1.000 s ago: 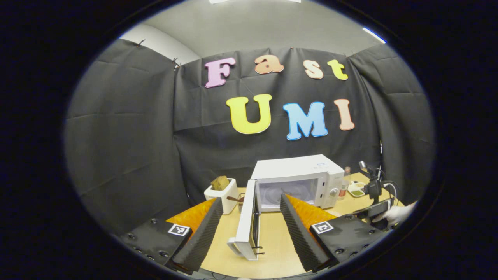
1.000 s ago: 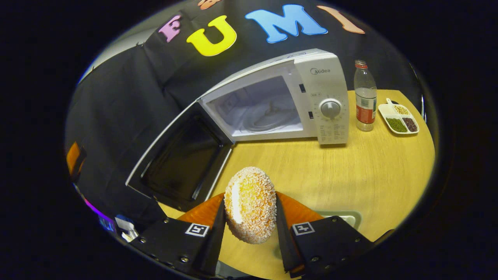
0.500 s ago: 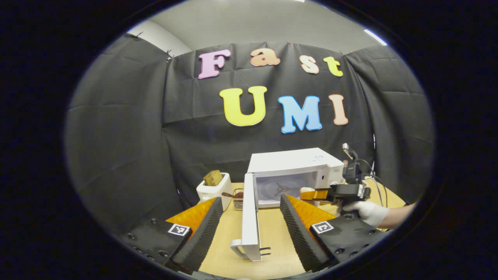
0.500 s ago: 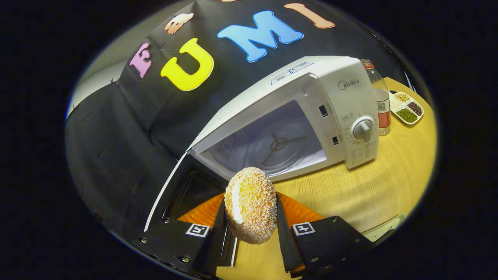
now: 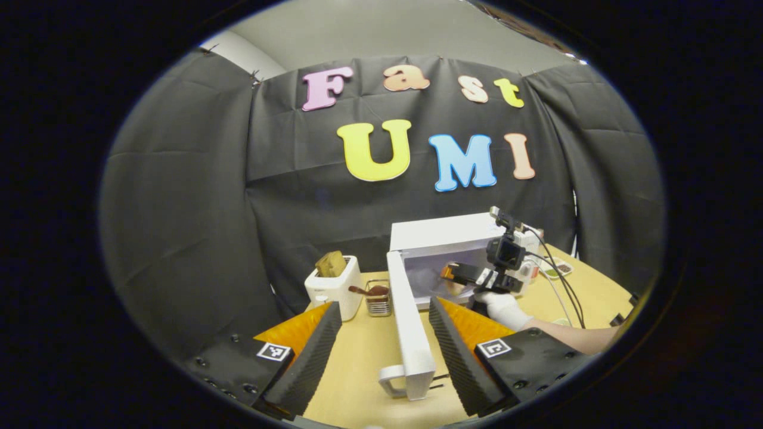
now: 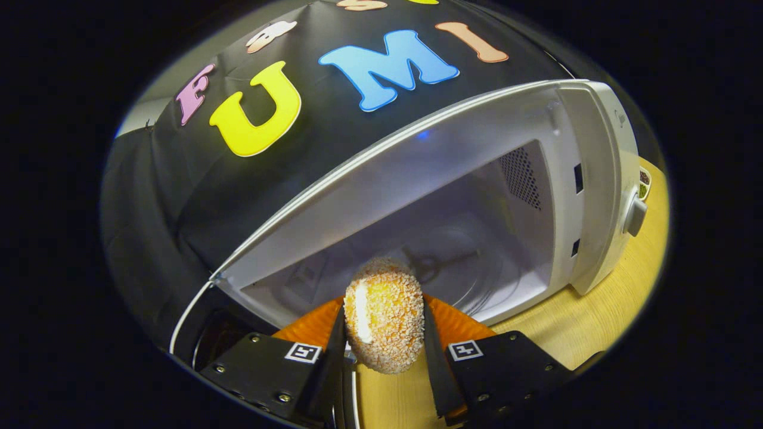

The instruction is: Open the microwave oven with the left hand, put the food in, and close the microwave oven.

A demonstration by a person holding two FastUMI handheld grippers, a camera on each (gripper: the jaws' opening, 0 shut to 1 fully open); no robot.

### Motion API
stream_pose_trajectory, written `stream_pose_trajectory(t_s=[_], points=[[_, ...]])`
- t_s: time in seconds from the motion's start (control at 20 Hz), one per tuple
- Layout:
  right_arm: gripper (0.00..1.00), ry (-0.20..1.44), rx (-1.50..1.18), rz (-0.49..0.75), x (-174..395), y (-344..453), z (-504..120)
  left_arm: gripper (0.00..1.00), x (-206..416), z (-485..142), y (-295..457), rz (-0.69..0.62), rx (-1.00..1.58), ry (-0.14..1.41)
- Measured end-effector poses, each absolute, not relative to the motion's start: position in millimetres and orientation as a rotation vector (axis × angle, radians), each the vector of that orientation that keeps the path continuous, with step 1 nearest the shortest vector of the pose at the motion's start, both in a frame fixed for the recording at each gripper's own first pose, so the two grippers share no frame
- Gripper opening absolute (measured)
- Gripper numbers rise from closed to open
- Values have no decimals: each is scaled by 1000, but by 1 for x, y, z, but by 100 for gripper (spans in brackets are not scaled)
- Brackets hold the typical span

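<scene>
1. Right gripper (image 6: 384, 333): both fingers clamp an oval, crumb-coated bun (image 6: 384, 313), held at the mouth of the white microwave (image 6: 536, 196), just before its glass turntable.
2. Left gripper (image 5: 381, 339): ribbed fingers spread apart, empty, flanking the open door (image 5: 411, 333).
3. Gloved hand (image 5: 501, 307) reaches toward the cavity.

White microwave (image 6: 596, 179), golden bun (image 6: 384, 314) speckled with pale crumbs, tan wood-grain table (image 6: 620, 298), white toaster (image 5: 334, 288), white glove (image 5: 503, 308).
</scene>
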State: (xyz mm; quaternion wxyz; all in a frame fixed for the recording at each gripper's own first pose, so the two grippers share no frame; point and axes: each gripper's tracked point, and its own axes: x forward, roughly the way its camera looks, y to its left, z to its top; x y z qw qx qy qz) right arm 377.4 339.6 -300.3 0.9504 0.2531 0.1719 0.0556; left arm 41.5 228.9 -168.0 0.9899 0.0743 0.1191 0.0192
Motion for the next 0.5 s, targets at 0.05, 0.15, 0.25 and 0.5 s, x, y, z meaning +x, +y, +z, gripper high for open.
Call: stream_pose_trajectory(t_s=[0.05,0.15,0.25,0.5], points=[[62,332,489,85,386,336,-305,100,44,-170,229,38,146,238],[63,302,443,29,399,327,-313,100,44,-171,228,34,136,236],[62,268,408,-8,408,323,-319,94,45,-171,227,28,132,240],[65,271,387,-43,420,327,-338,100,35,-184,228,24,120,266]])
